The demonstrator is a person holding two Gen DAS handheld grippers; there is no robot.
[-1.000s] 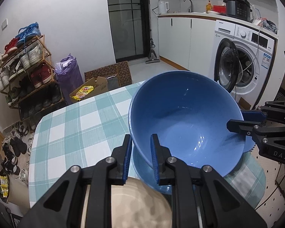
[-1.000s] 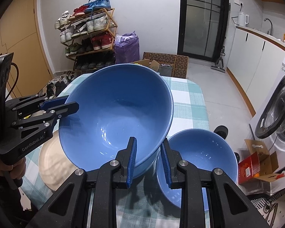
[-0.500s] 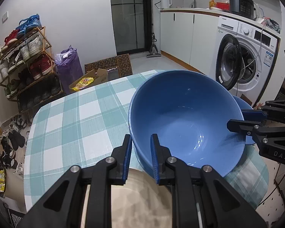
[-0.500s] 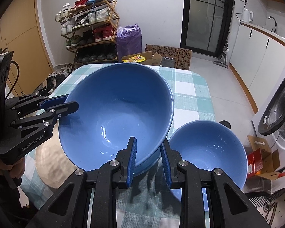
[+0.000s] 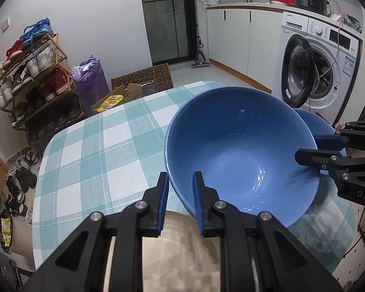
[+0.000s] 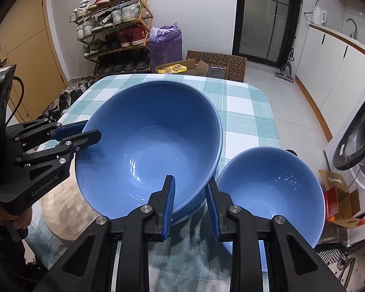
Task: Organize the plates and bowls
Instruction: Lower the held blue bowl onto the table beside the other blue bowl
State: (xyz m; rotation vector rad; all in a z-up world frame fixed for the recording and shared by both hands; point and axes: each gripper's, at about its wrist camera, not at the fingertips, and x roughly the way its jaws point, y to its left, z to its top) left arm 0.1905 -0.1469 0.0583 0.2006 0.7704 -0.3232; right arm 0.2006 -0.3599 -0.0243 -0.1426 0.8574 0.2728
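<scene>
A large blue bowl [image 5: 241, 150] [image 6: 153, 146] hangs tilted just above the checked tablecloth [image 5: 97, 150]. My left gripper [image 5: 180, 180] is shut on its near rim; in the right wrist view it [image 6: 85, 136] clamps the bowl's left rim. On the opposite rim my right gripper [image 6: 191, 185] is shut too, seen at the right edge of the left wrist view [image 5: 309, 148]. A smaller blue bowl [image 6: 272, 189] [image 5: 314, 124] stands on the table beside the large one. Partly under the large bowl on the left-gripper side lies a beige plate [image 5: 180, 250] [image 6: 63, 209].
The table's far half [image 6: 243, 121] carries only the cloth. Beyond it stand a shoe rack [image 5: 31, 77], a purple bag [image 5: 92, 82] and cardboard boxes [image 6: 197, 67]. A washing machine [image 5: 314, 73] with its door open is at the right. A person's hand [image 6: 12, 219] grips the left tool.
Both grippers have sunk together with the large bowl, which now sits lower and closer to the tablecloth and the beige plate. Neither grip has changed.
</scene>
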